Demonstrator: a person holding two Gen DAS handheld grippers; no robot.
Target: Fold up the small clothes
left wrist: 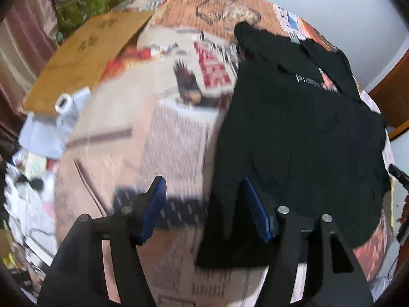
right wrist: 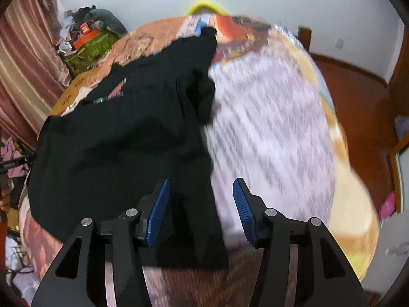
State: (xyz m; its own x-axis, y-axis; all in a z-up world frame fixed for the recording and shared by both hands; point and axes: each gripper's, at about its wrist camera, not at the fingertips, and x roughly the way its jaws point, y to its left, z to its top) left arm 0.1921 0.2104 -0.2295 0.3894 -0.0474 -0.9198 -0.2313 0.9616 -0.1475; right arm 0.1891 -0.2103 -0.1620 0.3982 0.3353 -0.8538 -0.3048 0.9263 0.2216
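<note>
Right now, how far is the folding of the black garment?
Done: the black garment lies spread on the printed cover, with no finished fold visible. In hand: nothing; the left gripper and the right gripper stand open over its near corners, which lie between the jaws, ungripped. Left: gripping and all the folding.

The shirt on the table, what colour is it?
Black shirt; right wrist view shows it best.

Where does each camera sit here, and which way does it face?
Left wrist: on the left gripper, looking steeply down at the black garment's left edge; open blue-padded fingers show.
Right wrist: on the right gripper, looking down at the garment's right edge; open fingers show.
Shared: the garment, the printed cover.
</note>
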